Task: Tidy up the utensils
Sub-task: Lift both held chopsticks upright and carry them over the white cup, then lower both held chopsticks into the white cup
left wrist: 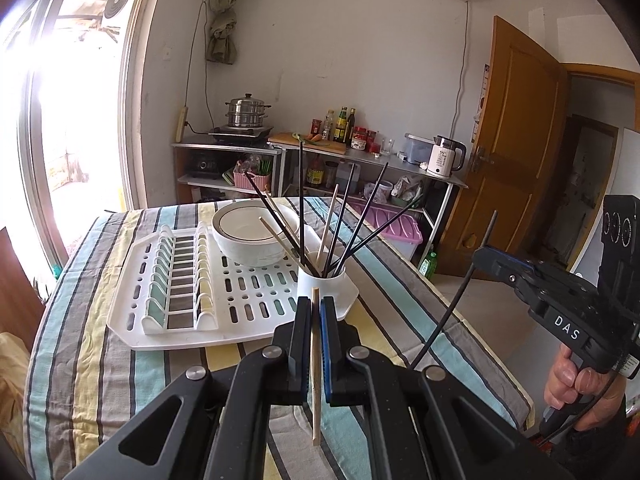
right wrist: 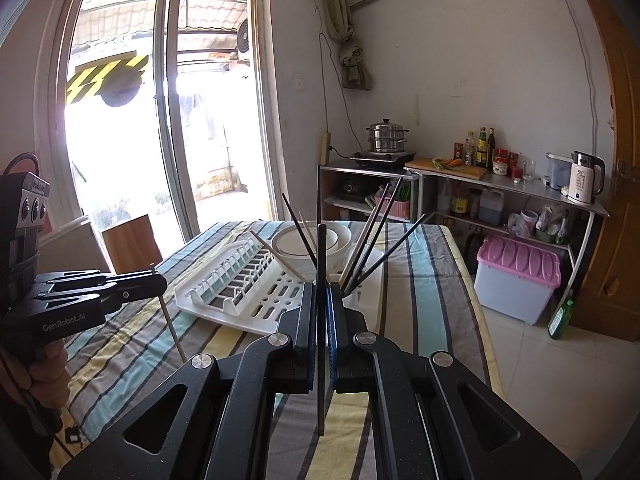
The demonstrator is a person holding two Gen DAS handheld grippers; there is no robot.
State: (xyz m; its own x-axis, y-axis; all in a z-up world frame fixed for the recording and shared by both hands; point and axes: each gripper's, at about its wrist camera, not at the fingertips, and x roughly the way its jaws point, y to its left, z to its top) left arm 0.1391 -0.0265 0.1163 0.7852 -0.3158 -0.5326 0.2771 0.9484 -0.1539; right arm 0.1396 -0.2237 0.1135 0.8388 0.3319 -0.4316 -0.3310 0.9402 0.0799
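My left gripper [left wrist: 316,304] is shut on a light wooden chopstick [left wrist: 316,392], held upright just in front of the white utensil cup [left wrist: 324,286]. The cup holds several black and wooden chopsticks [left wrist: 340,216] fanned out. My right gripper [right wrist: 321,290] is shut on a black chopstick [right wrist: 321,360], held upright near the cup, which its fingers mostly hide in that view. The right gripper also shows in the left wrist view [left wrist: 486,256], with its black chopstick [left wrist: 448,316]. The left gripper shows in the right wrist view [right wrist: 158,280], with the wooden chopstick [right wrist: 172,328].
A white dish rack [left wrist: 192,312] lies on the striped tablecloth [left wrist: 100,360], with white bowls [left wrist: 252,240] stacked on it. The table's right edge drops to a tiled floor [right wrist: 540,360]. A pink-lidded bin [right wrist: 518,276], shelves and a door [left wrist: 508,152] stand beyond.
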